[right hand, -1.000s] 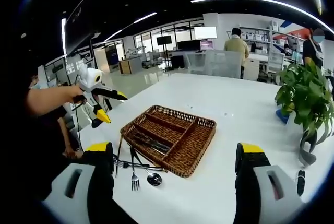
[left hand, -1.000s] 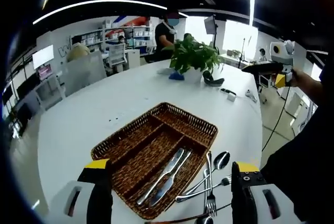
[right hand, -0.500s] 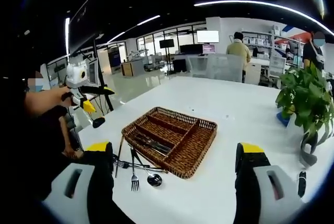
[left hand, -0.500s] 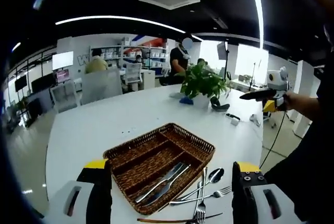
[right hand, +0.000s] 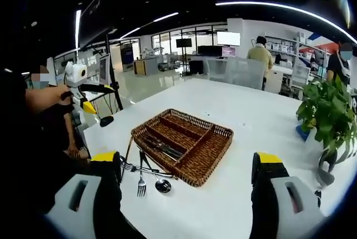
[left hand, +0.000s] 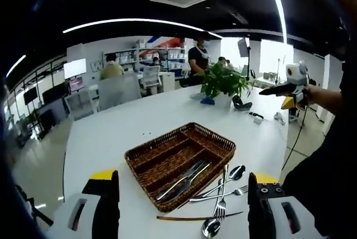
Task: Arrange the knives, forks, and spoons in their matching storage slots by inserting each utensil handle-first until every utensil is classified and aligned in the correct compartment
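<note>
Left claw (left hand: 182,208), jaws spread wide with nothing between them, hangs above the near edge of a white worktop (left hand: 128,125). Just ahead of it, loose cutlery lies on the bare surface: a spoon (left hand: 211,227) nearest, a fork (left hand: 221,208) beside it, a second spoon (left hand: 236,172) and another fork crossing them, and a thin brown stick (left hand: 198,216) lying across the front. Touching that cluster's far side sits a wicker cutlery tray (left hand: 181,155) with long compartments; two knives (left hand: 184,179) lie side by side in the compartment nearest the loose pieces. Beyond the tray a potted plant (left hand: 224,83) stands near the far edge. At the right of the left gripper view, a person's hand holds the right claw (left hand: 273,89) out over the worktop's edge, well apart from the tray.

Right claw (right hand: 184,208), seen in the right gripper view, is likewise wide open and empty, held above the worktop. The same tray (right hand: 184,147) lies ahead, knives (right hand: 163,147) inside it, the loose forks and spoon (right hand: 148,176) at its near left corner. The left claw (right hand: 100,89) hangs at the left, in a person's hand, off the worktop's side. The plant (right hand: 329,111) stands at the right.
</note>
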A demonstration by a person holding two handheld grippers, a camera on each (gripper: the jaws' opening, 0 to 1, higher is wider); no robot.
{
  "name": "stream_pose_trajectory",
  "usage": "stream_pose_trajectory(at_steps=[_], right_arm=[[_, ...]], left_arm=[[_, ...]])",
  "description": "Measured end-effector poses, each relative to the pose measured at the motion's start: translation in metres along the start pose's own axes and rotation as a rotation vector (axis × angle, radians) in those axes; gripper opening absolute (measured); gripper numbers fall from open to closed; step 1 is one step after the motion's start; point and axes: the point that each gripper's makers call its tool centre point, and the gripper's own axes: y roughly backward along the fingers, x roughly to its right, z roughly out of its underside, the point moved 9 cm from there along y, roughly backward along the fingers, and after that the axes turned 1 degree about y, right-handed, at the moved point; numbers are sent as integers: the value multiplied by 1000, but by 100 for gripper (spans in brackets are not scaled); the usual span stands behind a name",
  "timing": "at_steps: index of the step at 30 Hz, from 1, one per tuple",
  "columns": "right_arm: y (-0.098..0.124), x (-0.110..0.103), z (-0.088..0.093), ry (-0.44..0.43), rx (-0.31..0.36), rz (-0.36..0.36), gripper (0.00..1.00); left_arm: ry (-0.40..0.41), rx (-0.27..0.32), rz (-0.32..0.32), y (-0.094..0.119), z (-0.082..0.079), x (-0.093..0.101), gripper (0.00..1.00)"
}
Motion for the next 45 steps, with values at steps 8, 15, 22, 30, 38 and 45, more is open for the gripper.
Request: stream_pose_trajectory(at_steps=[8,15,22,30,38,45], right_arm=[[-3,-2,-3,20,-12,-7,99],[-8,-7,-7,37,-16,-28,99],[-21,-7,-16,39,-4,-76,99],[-41,-13,-24,101,-19,-124,97],[-60,-23,-25,169,-41,-192,93],[-78,-31,-20,214,-49,-253,89]], left_arm=[[11,2,20,1,0,-6,100],[3,2,30,3,2,-14,100],[-23,31,-5,9,-4,-23,100],[-14,38,-8,16,-3,-27,100],[-28,42,-36,23,1,-25,100],[-18,26,-31,25,5,-26,100]])
